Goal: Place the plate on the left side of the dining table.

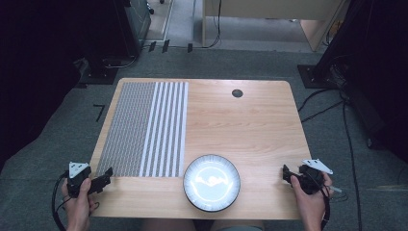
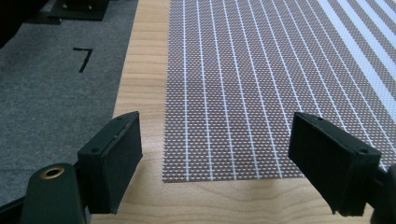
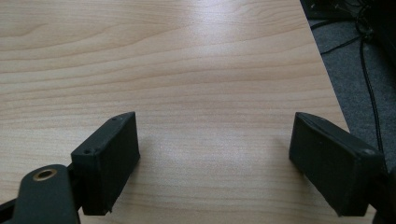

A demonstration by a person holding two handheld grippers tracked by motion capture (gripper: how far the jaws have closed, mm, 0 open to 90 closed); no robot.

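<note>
While both my tongs hang wide open with nothing between the jaws, I judge the work has not begun: this looks like the approach, before any grasp. My left tongs point(image 1: 107, 177) sit at the near left corner of the bench point(image 1: 250, 125), pointing at the near left corner of the woven placemat point(image 1: 144, 127), which lies flat on the left half of the bench; in the left gripper view that corner of the mat point(image 2: 243, 93) lies just ahead, between the jaws. The next move, I reckon, calls for lowering one jaw to the mat's edge to pinch it. The plate point(image 1: 211, 183) sits at the near edge in the middle, just beside the mat's near right corner. My right tongs point(image 1: 286, 174) hover over bare wood at the near right. Count: one mat, one plate, two tongs, one dark round cable port point(image 1: 237, 93) at the far side.
</note>
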